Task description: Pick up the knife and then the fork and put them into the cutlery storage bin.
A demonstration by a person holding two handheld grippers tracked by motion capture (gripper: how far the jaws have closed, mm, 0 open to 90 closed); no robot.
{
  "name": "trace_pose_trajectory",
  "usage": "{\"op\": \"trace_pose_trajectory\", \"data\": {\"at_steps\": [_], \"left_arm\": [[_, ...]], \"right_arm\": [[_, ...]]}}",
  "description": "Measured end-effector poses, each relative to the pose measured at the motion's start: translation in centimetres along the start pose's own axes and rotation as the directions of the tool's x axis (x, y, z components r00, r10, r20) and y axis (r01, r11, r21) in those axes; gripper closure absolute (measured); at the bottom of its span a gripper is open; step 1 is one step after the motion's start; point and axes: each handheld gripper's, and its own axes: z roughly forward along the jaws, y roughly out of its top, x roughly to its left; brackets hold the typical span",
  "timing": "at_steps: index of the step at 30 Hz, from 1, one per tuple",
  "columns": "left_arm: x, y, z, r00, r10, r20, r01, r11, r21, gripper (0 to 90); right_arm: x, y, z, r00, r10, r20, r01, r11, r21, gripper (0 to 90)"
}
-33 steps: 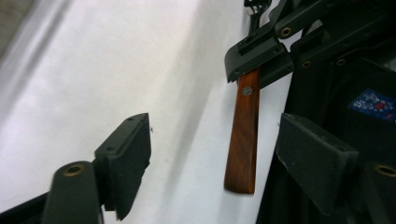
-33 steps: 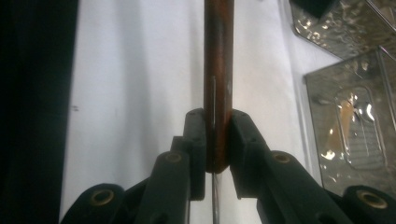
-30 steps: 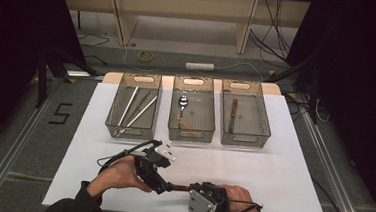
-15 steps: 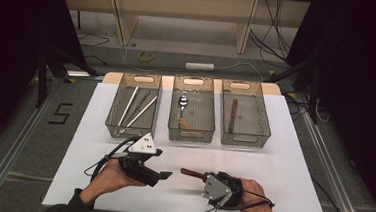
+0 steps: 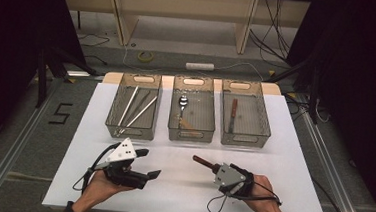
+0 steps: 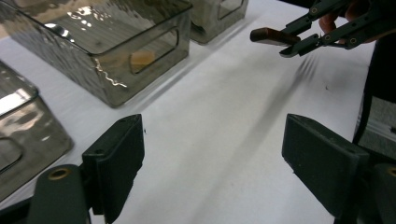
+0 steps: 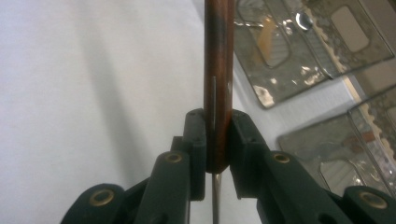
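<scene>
Clamping the wooden-handled knife (image 7: 218, 84) by its handle, your right gripper (image 5: 215, 169) keeps it pinched between both jaws, handle pointing ahead toward the middle bin (image 5: 191, 131). Your left gripper (image 5: 148, 164), well apart beside it, stands with jaws wide apart, holding nothing.

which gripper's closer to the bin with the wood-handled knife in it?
Right. The right gripper, clamped on a brown-handled utensil, sits in front of the right bin, slightly left of it. The left gripper, jaws open, is farther left across the table.
</scene>
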Motion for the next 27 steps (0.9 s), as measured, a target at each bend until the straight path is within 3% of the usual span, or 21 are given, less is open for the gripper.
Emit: {"op": "trace_pose_trajectory", "data": {"at_steps": [6, 10, 14, 19, 23, 27], "left_arm": [[0.1, -0.6, -0.5, 0.9997, -0.017, -0.016, 0.017, 0.9996, -0.024, 19.5], [0.2, -0.7, -0.6, 0.999, -0.037, -0.023, 0.036, 0.9986, -0.039, 18.8], [0.3, -0.7, -0.7, 0.9983, -0.049, -0.032, 0.048, 0.9975, -0.051, 18.3], [0.3, -0.8, -0.9, 0.9979, -0.04, -0.05, 0.037, 0.9972, -0.064, 18.1], [0.5, -0.8, -1.2, 0.9967, -0.05, -0.064, 0.045, 0.9957, -0.082, 18.2], [0.7, -0.9, -1.4, 0.9957, -0.061, -0.07, 0.054, 0.9944, -0.091, 18.1]], "right_arm": [[-1.5, -0.6, -0.2, 0.9951, 0.099, -0.001, -0.099, 0.995, -0.003, 78.8], [-2.8, -0.9, -0.3, 0.9842, 0.177, -0.002, -0.177, 0.984, -0.019, 78.8], [-4.3, -1.1, -0.6, 0.9625, 0.271, -0.013, -0.271, 0.962, -0.04, 78.8], [-5.9, -1.4, -0.7, 0.9358, 0.352, -0.019, -0.353, 0.935, -0.046, 78.8], [-6.9, -1.7, -0.6, 0.9218, 0.387, -0.029, -0.388, 0.92, -0.058, 78.8], [-7.8, -1.6, -0.6, 0.9, 0.434, -0.037, -0.436, 0.897, -0.068, 78.8]]}}
